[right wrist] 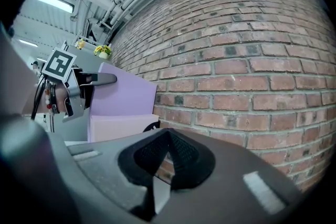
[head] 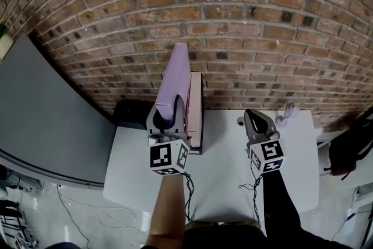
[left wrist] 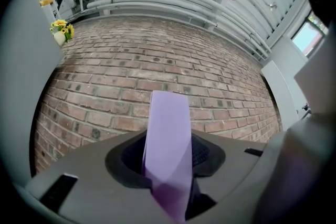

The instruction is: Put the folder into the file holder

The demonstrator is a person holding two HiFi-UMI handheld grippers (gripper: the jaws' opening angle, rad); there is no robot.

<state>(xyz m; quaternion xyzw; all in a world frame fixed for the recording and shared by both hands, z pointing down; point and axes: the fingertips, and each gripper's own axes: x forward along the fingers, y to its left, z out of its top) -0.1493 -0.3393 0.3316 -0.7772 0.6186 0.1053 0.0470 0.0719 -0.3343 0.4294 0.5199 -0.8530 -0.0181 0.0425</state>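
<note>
The folder is light purple and flat. It stands on its edge in the middle of the head view, long side pointing up toward the brick wall, leaning a little. Its lower end sits between the jaws of the left tool, which press on it. The file holder is a pale pink box on the white counter, just right of the folder and against the wall. Whether the folder is inside it yet cannot be told.

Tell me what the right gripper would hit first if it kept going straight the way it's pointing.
Most likely the brick wall. The right gripper points level over the white table toward it, and nothing shows between its jaws or ahead of them. How far off the wall stands is unclear.
</note>
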